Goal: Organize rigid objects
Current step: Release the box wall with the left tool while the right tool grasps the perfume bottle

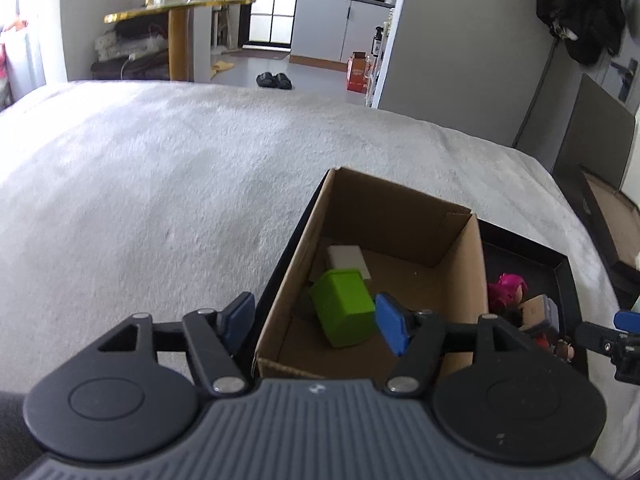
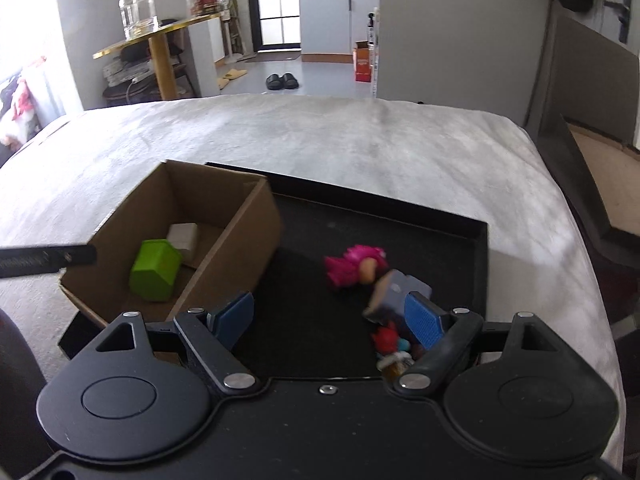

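Observation:
A brown cardboard box (image 1: 464, 264) stands in a black tray (image 2: 476, 236) on the bed. In the box lie a green block (image 1: 344, 312) and a white block (image 1: 348, 258); both also show in the right wrist view, green block (image 2: 154, 270), white block (image 2: 184, 236). My left gripper (image 1: 316, 322) is open and empty above the box's near left corner. In the tray lie a pink-haired figure (image 2: 352, 266), a grey-blue boxy toy (image 2: 394, 290) and small red toys (image 2: 386, 340). My right gripper (image 2: 334, 318) is open and empty over the tray, its right finger beside the toys.
The tray sits on a white blanket (image 1: 160, 200) covering the bed. A dark lid or panel (image 2: 588, 200) leans off the bed's right edge. Beyond the bed are a gold side table with a glass jar (image 2: 138, 12), slippers (image 2: 282, 80) and an orange box (image 2: 363, 64).

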`<state>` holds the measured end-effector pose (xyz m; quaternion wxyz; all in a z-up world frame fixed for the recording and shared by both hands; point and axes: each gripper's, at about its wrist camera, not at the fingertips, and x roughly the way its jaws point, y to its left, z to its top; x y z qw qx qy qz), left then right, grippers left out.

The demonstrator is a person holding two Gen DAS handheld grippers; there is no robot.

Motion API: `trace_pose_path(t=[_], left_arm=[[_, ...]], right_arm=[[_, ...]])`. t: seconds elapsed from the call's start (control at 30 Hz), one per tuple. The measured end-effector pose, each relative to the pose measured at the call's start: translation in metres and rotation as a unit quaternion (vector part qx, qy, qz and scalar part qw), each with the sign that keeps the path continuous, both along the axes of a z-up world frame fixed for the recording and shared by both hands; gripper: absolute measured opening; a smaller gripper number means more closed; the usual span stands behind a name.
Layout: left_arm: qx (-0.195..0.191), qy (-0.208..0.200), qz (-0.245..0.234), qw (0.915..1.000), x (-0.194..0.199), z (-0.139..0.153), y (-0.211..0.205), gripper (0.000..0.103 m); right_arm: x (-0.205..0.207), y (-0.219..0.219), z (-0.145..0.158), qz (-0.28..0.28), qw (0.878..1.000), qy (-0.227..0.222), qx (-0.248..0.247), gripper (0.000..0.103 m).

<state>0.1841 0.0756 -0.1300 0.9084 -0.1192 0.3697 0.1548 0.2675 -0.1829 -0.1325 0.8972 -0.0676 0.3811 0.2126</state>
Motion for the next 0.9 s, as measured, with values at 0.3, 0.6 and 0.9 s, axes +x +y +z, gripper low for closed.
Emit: trace_pose_path(t=[0.3,0.6,0.9], left_arm=[[0.052,0.007,-0.027,0.9983,0.013,0.018,-0.032,0.068],[0.074,0.029,-0.031,0.9964,0.028,0.015,-0.063,0.069],[0.105,0.061,-0.035,0.992,0.042,0.006,-0.091,0.069]], right_arm=[[0.007,-0.04,-0.028,-0.041,0.998,0.01,0.044,0.082],[0.017,-0.055,-0.045,-0.037,0.997,0.017,0.063,0.066],[0.036,-0.061,-0.073,-0.036,0.994,0.068,0.081,0.059]])
